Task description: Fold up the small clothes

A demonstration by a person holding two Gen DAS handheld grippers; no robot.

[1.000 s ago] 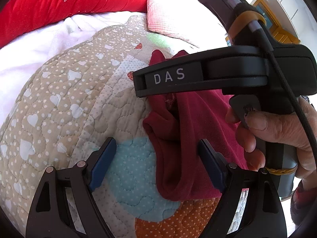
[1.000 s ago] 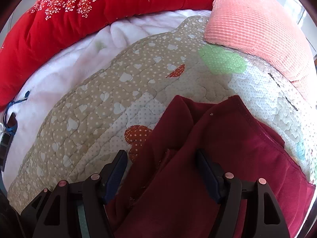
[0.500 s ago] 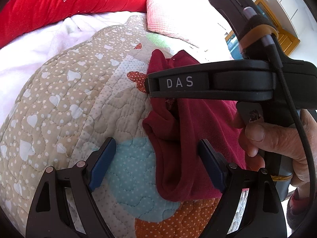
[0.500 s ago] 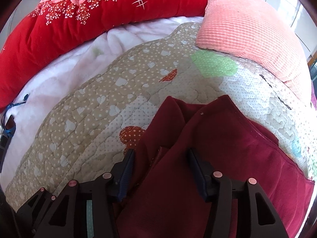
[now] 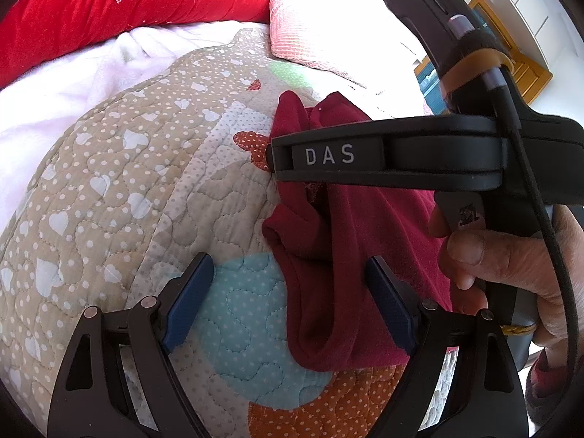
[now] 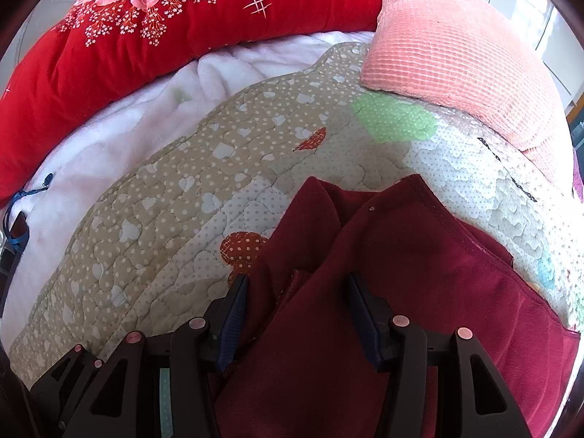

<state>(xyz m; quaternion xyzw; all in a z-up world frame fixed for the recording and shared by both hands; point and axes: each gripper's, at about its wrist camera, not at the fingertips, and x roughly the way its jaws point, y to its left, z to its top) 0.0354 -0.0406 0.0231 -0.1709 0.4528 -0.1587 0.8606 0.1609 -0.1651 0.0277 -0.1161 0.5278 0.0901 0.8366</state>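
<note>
A dark red garment (image 6: 383, 273) lies bunched on a patchwork quilt (image 6: 164, 226) on the bed, with a red pillow (image 6: 146, 29) and pink cushion (image 6: 456, 62) behind. The right gripper (image 6: 297, 314) has just been closing, jaws partly apart around a raised fold. The left gripper (image 5: 288, 303) stands wide apart over the garment's edge, the right hand (image 5: 511, 262) crossing just beyond it.

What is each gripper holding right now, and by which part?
Left gripper: nothing, open. Right gripper has just been closing around a raised fold of the cloth, near its left edge; whether it grips yet cannot be told.
</note>
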